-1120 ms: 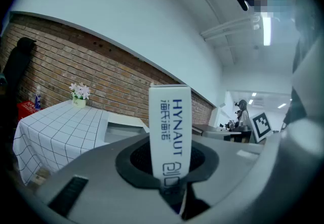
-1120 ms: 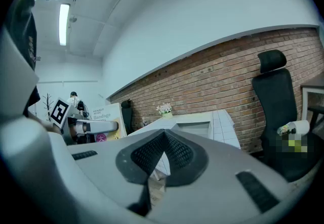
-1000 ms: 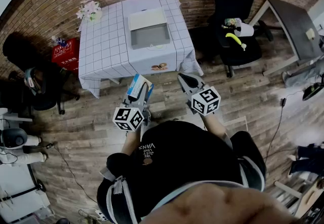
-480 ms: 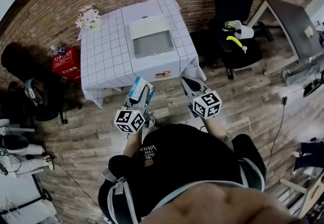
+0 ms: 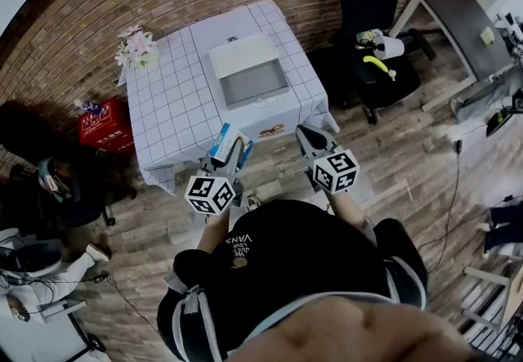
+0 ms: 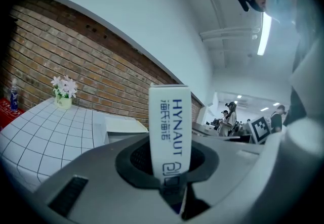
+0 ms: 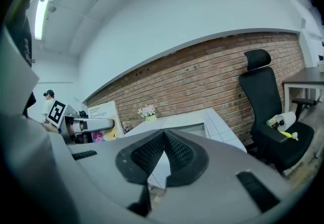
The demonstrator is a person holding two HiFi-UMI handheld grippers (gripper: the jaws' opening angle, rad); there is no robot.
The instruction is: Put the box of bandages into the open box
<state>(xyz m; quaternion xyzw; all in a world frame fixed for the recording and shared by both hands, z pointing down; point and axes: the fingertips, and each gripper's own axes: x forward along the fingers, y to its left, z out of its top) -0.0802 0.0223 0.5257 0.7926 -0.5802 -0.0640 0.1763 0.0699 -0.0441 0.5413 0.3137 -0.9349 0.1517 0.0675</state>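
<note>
In the head view, the left gripper (image 5: 231,154) carries the box of bandages (image 5: 225,141) over the floor, just short of the checked tabletop (image 5: 172,99), where the open box (image 5: 249,74) sits. The right gripper (image 5: 309,138) is level beside it. In the left gripper view, the jaws pinch the upright box of bandages at its lower end. In the right gripper view, the jaws are pressed together at their tips with nothing between them.

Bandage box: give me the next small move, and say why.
Probably carry it forward over the table toward the open box. The left gripper is shut on the bandage box, held upright, but it is only at the table's front edge, while the open box sits farther back on the table.
</note>
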